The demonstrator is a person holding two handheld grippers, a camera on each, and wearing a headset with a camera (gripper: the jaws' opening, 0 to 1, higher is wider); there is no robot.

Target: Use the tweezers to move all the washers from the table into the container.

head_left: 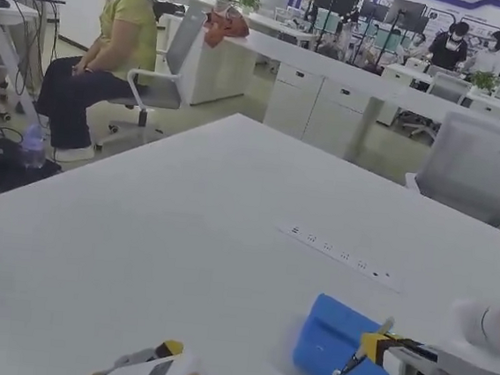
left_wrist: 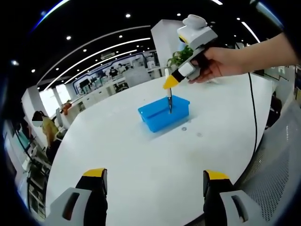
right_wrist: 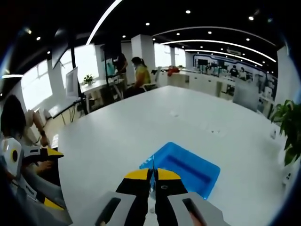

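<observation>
Tweezers (head_left: 350,361) of thin silvery metal are sitting pinched in the yellow-tipped fingers of the right gripper (head_left: 375,345) in the head view. Their tips are pointing down over the blue rectangular plastic container (head_left: 324,336), which is resting on the white table (head_left: 183,234). The left gripper (head_left: 184,367) is peeking in at the bottom edge, and how far its fingers are spread cannot be told there. In the left gripper view, that gripper's own fingers (left_wrist: 95,181) are standing wide apart above the table with nothing between them. Across from them a hand (left_wrist: 214,63) is holding the right gripper (left_wrist: 170,84), with the tweezers (left_wrist: 170,102) pointing down into the container (left_wrist: 157,117). Two tiny round specks (left_wrist: 184,128) are lying on the table just beside the container, too small to identify. In the right gripper view, the fingers (right_wrist: 136,176) are pressing together on the tweezers (right_wrist: 153,164), which are pointing toward the container (right_wrist: 188,172) just ahead.
</observation>
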